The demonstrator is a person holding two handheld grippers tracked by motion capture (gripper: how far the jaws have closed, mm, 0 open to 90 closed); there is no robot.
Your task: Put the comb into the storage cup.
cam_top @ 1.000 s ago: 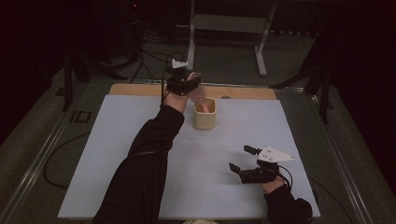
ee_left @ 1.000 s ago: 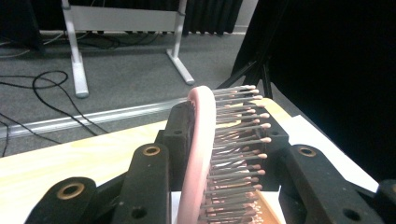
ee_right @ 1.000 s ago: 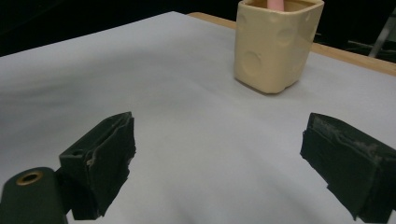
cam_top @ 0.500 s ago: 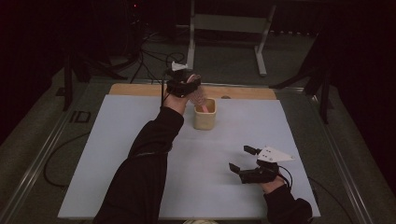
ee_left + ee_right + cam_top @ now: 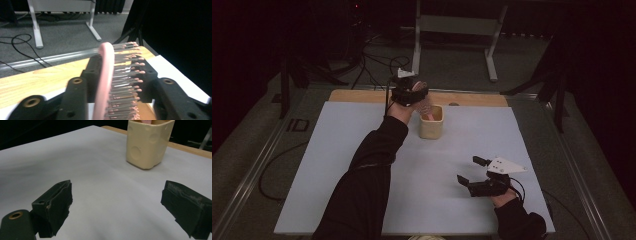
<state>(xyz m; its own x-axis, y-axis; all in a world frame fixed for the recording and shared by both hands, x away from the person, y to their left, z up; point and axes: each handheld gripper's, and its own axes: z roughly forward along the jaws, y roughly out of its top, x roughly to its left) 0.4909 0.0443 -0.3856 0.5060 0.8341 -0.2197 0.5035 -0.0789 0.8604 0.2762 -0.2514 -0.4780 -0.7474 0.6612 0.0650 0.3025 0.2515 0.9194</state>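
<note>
it looks like a lab or recording studio rather than a home. a work table (image 5: 337,165) covered with a plain white sheet stands on grey carpet (image 5: 452,65), with metal rails (image 5: 249,175) running along its sides. black cables (image 5: 372,57) lie loose on the floor behind it, beside the feet of a grey metal stand (image 5: 454,25). dark curtains or walls close off the background, and the light falls mostly on the table.
</note>
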